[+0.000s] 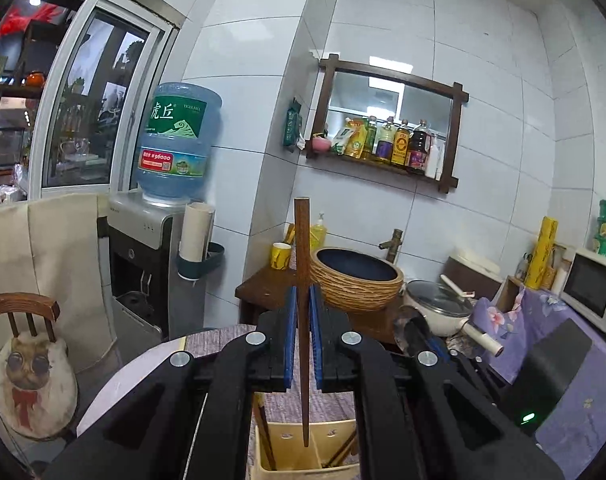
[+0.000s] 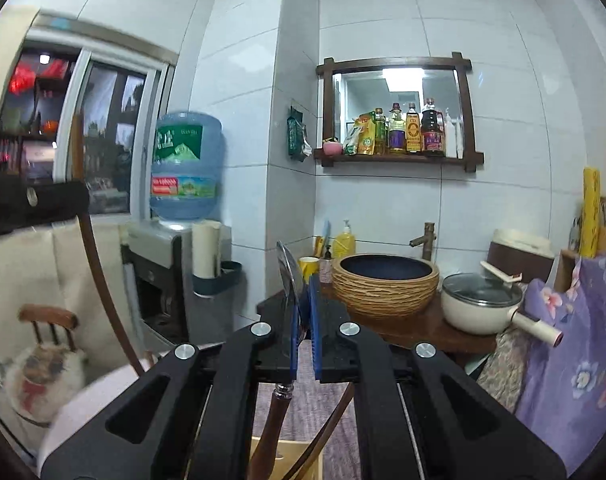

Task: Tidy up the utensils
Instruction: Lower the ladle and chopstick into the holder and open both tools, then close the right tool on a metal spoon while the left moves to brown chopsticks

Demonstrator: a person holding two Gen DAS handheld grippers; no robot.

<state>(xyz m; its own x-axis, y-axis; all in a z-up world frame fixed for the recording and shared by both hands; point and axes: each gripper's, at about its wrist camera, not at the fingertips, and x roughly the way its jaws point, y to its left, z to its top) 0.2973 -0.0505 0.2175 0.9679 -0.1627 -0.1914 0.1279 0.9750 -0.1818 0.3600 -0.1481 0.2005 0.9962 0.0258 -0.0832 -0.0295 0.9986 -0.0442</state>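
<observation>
My left gripper (image 1: 303, 294) is shut on a dark wooden chopstick (image 1: 302, 240) that stands upright, its thin tip hanging over a pale yellow utensil holder (image 1: 281, 436) with other sticks in it. My right gripper (image 2: 303, 294) is shut on a spoon (image 2: 290, 276); the metal bowl points up and the brown handle hangs down toward the same holder (image 2: 299, 458). In the left wrist view the right gripper (image 1: 421, 338) shows to the right. In the right wrist view the left gripper (image 2: 35, 202) and its chopstick (image 2: 99, 272) show at the far left.
Ahead stands a wooden counter with a woven basin (image 1: 357, 280), a lidded white pot (image 1: 439, 306) and a yellow cup (image 1: 281, 255). A water dispenser (image 1: 151, 264) is at the left, a microwave (image 1: 593, 292) at the right, and a wall shelf with bottles (image 1: 387, 144) above.
</observation>
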